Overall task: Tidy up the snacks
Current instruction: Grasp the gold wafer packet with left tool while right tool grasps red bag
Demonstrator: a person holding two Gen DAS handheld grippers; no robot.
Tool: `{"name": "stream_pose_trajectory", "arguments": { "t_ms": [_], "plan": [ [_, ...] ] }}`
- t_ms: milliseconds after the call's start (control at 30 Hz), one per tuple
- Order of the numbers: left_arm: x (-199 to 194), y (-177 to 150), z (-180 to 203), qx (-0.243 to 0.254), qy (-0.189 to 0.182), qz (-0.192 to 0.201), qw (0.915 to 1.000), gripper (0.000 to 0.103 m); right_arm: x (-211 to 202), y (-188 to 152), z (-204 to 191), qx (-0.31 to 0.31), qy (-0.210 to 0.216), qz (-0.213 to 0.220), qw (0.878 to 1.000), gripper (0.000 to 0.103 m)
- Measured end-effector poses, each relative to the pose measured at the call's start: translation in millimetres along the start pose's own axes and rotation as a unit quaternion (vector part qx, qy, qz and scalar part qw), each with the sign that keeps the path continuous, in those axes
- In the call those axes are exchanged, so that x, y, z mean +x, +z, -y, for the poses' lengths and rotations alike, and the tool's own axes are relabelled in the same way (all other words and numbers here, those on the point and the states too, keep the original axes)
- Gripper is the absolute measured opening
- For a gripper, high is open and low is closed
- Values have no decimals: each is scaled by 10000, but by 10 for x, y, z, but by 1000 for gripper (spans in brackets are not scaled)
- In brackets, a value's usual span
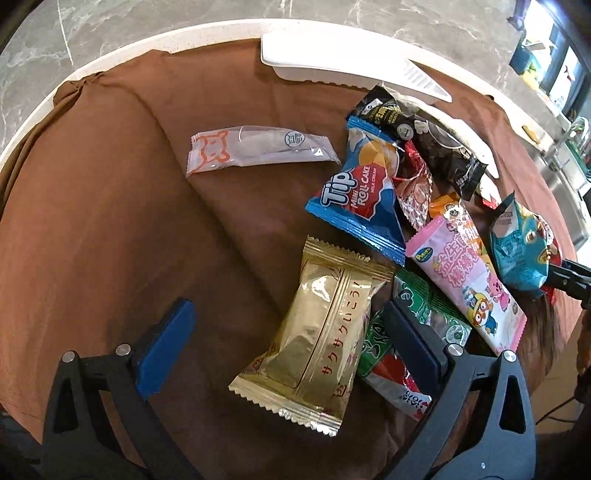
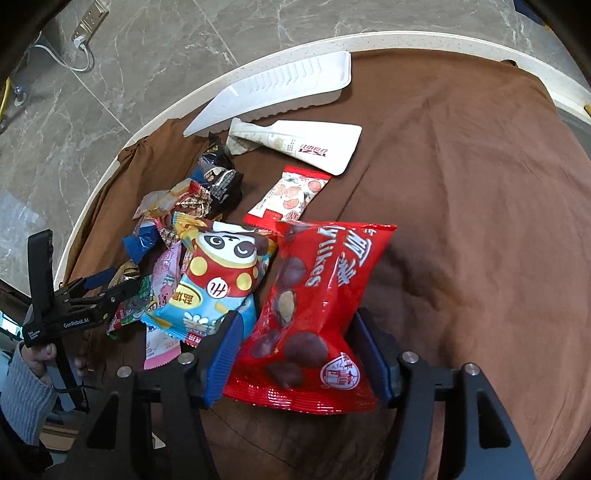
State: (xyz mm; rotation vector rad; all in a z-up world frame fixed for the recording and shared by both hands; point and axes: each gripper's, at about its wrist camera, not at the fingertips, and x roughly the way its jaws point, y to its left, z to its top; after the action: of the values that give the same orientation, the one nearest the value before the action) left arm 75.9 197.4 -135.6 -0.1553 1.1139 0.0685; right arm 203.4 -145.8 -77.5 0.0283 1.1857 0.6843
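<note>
Round worktop [image 2: 155,122], white-rimmed, draped with a creased brown cloth [image 2: 461,184]. Floor [image 2: 147,44] laid in grey veined marble-look tiles. A wall socket [image 2: 88,22] with white cable is seen. Daylight is admitted through a window [image 1: 554,70].

A brown cloth [image 2: 461,177] covers most of the round bench [image 2: 122,147], rumpled into long folds and bunched at one edge, with the pale speckled rim of the bench showing beyond it. Below is a floor of grey marbled tiles [image 2: 155,44] with thin white veins. On that floor, off to the side, sits a power strip [image 2: 90,22] with a white cable [image 2: 59,59] curling away from it. From the other side, bright windows [image 1: 561,66] show past the bench, with a metal sink and tap [image 1: 570,147] beneath them.
</note>
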Motion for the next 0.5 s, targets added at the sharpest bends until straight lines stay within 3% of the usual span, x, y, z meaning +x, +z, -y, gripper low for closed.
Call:
{"name": "stream_pose_trajectory", "arguments": {
  "t_ms": [67, 300, 500],
  "plan": [
    [-24, -9, 8, 43, -37, -3, 10000, 96, -11, 0, 32, 89, 54, 1, 9999, 64],
    [-158, -62, 109, 274, -441, -2, 9987, 34, -54, 21, 196, 481, 90, 21, 9988, 43],
    [-226, -75, 144, 333, -456, -97, 9984, 30, -161, 13, 297, 658, 174, 156, 9976, 37]
  ]
}}
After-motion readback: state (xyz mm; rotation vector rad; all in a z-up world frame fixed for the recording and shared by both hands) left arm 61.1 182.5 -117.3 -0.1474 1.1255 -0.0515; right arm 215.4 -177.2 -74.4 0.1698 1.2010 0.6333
